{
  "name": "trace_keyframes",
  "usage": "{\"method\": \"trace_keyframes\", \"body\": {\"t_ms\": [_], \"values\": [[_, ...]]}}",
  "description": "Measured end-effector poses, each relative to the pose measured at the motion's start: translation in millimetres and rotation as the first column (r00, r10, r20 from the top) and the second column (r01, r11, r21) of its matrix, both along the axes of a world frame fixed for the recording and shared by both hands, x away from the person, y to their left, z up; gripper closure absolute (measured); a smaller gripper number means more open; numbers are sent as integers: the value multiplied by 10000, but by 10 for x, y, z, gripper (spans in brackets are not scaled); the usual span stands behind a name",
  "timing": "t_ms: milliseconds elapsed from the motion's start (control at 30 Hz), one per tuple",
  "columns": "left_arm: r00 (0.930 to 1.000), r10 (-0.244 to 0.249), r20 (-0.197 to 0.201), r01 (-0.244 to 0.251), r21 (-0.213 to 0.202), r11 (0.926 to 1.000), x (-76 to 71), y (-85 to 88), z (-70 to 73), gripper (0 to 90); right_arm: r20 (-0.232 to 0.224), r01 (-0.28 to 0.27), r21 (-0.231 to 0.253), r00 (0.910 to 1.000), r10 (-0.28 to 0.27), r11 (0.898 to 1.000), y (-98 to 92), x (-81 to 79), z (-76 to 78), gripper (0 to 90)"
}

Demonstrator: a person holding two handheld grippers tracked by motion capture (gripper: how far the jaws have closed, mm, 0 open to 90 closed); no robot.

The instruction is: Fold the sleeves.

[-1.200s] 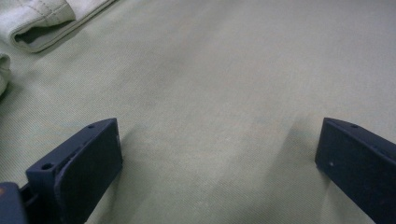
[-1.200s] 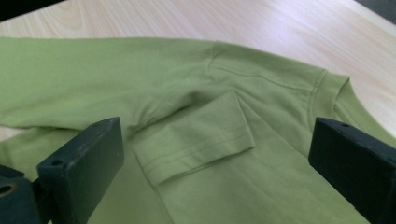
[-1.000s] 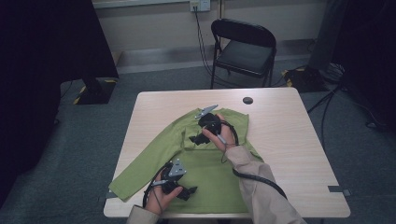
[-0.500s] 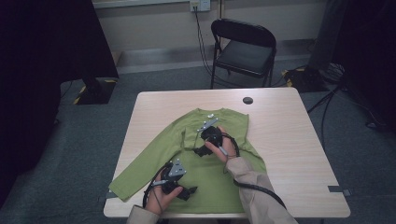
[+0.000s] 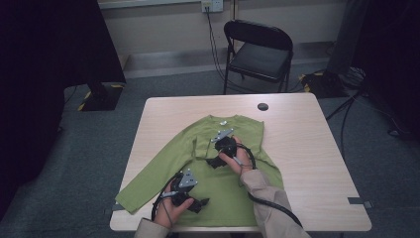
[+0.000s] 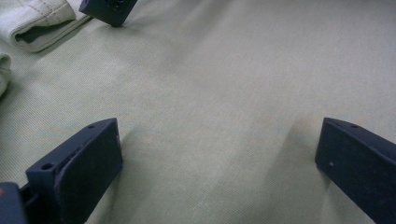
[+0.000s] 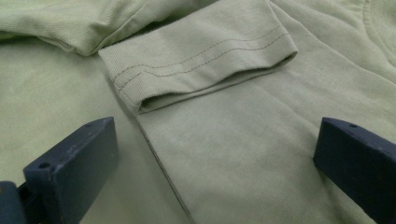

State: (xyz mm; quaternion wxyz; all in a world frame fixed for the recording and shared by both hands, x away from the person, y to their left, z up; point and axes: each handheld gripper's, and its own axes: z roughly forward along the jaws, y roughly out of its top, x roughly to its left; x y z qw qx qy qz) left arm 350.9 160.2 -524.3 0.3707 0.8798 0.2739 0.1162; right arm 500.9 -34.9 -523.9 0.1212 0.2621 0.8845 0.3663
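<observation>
Having pulled back from the collar, the right gripper [image 5: 214,161] hovers open over the folded sleeve [image 7: 201,70] of the green shirt [image 5: 223,186], the left gripper [image 5: 200,203] also open, so folding continues.

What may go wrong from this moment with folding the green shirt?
1. The right gripper is open above the folded sleeve cuff; a careless pass might drag it and undo the fold.
2. The left gripper is open on flat shirt fabric near the table edge; closing here may pinch both layers, or bunch them.
</observation>
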Motion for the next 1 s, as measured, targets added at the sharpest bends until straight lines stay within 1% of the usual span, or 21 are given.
{"method": "trace_keyframes", "body": {"t_ms": [133,167,200,233,300,333,367,400,433,467,500,533,567,600,633,667,700,733,767,833,1000], "values": [[10000,3,-1,-3,-1,10000,0,0,0,0,-21,-12,77,10000,13,10000,-7,-4,5,0],[10000,2,-3,-2,-1,10000,0,0,0,0,-87,3,231,10000,-1,9997,-15,-7,13,14],[10000,2,-4,-2,-4,10000,0,0,0,0,-131,28,411,9999,-23,9992,-20,-9,27,47],[10000,5,-4,-5,-4,10000,0,0,0,0,-66,-31,560,10000,35,9984,-25,-9,46,80],[10000,3,2,-3,0,10000,0,0,0,0,189,59,666,9998,-72,9978,-28,1,91,105],[10000,3,-4,-3,0,10000,0,0,0,0,271,70,837,9996,-93,9965,-31,13,114,175],[10000,4,-3,-4,-1,10000,0,0,0,0,132,47,1093,9999,-62,9940,-33,31,138,226],[10000,6,-3,-6,-2,10000,0,0,0,0,45,185,1258,9998,-192,9919,-30,48,162,262],[10000,6,-3,-6,-2,10000,0,0,0,0,-15,193,1297,9998,-193,9914,-20,67,179,334],[10000,5,-3,-5,-2,10000,0,0,0,0,-189,145,1265,9997,-122,9919,-5,91,183,371],[10000,3,-2,-3,0,10000,0,0,0,0,-168,383,1142,9992,-366,9927,11,113,180,380],[10000,5,-2,-5,-1,10000,0,0,0,0,-195,418,1092,9990,-399,9931,24,136,171,433],[10000,6,-1,-6,-5,10000,0,0,0,0,-338,384,1037,9988,-351,9939,38,162,158,415],[10000,4,-3,-4,-1,10000,0,0,0,0,-325,499,993,9984,-468,9938,48,182,146,425],[10000,5,-2,-5,-2,10000,0,0,0,0,-400,473,1141,9983,-430,9923,56,194,136,455],[10000,6,-4,-6,-5,10000,0,0,0,0,-437,448,1186,9982,-399,9919,69,202,126,453],[10000,5,-8,-5,-7,10000,0,0,0,0,-333,446,1041,9986,-413,9936,87,202,116,473],[10000,4,-4,-4,-4,10000,0,0,0,0,-289,299,870,9992,-275,9958,108,198,107,485],[10000,2,-5,-2,-2,10000,0,0,0,0,-359,146,794,9993,-118,9967,128,201,92,492],[10000,6,-1,-6,-3,10000,0,0,0,0,-268,159,745,9995,-140,9971,147,205,80,518],[10000,4,-4,-4,-3,10000,0,0,0,0,-456,-234,710,9986,267,9972,193,208,117,783]]}}
